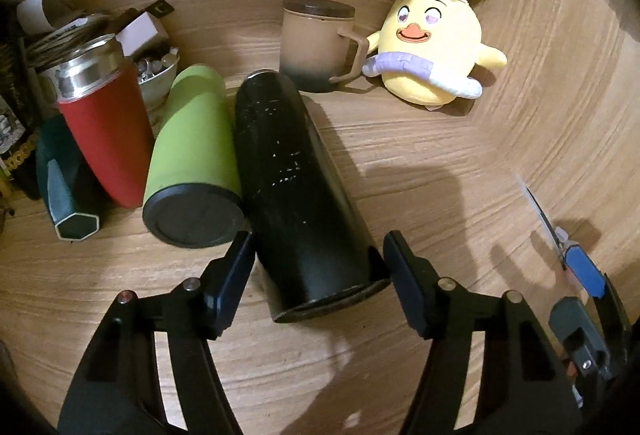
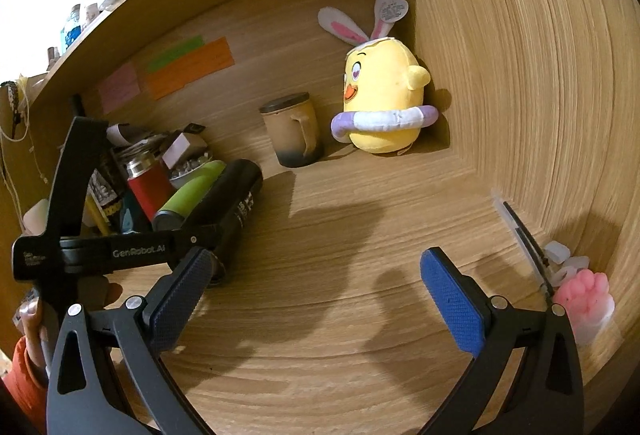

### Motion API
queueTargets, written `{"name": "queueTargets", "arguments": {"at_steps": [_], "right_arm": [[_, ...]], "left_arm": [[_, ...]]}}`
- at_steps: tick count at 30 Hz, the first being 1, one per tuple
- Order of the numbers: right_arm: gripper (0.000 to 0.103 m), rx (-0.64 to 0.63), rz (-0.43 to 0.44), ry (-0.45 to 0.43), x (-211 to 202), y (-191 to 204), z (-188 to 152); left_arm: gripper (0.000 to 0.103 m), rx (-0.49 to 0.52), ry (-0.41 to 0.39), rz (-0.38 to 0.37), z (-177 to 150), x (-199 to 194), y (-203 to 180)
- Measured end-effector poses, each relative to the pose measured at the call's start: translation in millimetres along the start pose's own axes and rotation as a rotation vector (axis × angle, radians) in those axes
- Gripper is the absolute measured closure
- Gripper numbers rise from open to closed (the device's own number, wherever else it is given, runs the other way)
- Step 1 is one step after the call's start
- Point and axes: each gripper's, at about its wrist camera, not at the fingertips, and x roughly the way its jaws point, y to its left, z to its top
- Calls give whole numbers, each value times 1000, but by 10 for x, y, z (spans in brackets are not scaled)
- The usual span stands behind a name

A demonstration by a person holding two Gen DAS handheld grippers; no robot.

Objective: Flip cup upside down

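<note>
Straddling the black cup (image 1: 304, 191) with our left hand-held gripper (image 1: 320, 275), we judge that we are at the reach-and-grasp step, with the flip itself not yet begun. The cup stands on the tabletop (image 1: 420, 163), and the wide-open jaws sit one on each side of its nearer end, not visibly pressing on it. The next move, as we read it, calls for closing squarely on the cup's smooth round body, lifting it away from the green bottle (image 1: 192, 159) that stands touching its left side, then turning the wrist over and setting it down on its other end. Behind the cup stands a lidded beige mug (image 1: 316, 43), and right of that mug a yellow plush chick (image 1: 432, 51). Our right hand-held gripper (image 2: 316, 295) hangs wide open and empty over bare wood, to the right of the cup. The right wrist view shows what the left cannot: the left tool's whole black frame reaching in at the cup, coloured sticky notes (image 2: 188, 69) on the back wall, and a pink paw-shaped object (image 2: 586, 295) by the side wall. Only the left view shows the jaws' spacing around the cup.
</note>
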Motion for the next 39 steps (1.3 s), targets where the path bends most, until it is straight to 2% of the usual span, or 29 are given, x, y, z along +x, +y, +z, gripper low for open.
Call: {"name": "queueTargets", "arguments": {"at_steps": [7, 25, 30, 34, 37, 39], "right_arm": [[0, -24, 6, -7, -103, 122, -21], [0, -113, 43, -6, -455, 687, -225], [0, -146, 61, -2, -507, 877, -279], [0, -163, 83, 11, -495, 1042, -318], [0, -185, 95, 15, -487, 1172, -339], [0, -195, 101, 13, -485, 1242, -356]], "left_arm": [[42, 29, -7, -16, -214, -226, 62], [43, 99, -46, -52, -1054, -1044, 311], [43, 122, -58, -60, -1217, -1183, 338], [43, 131, -65, -96, -1278, -1325, 417], [38, 106, -117, -85, -1298, -1491, 559], [30, 71, -166, -54, -1319, -1633, 742]]}}
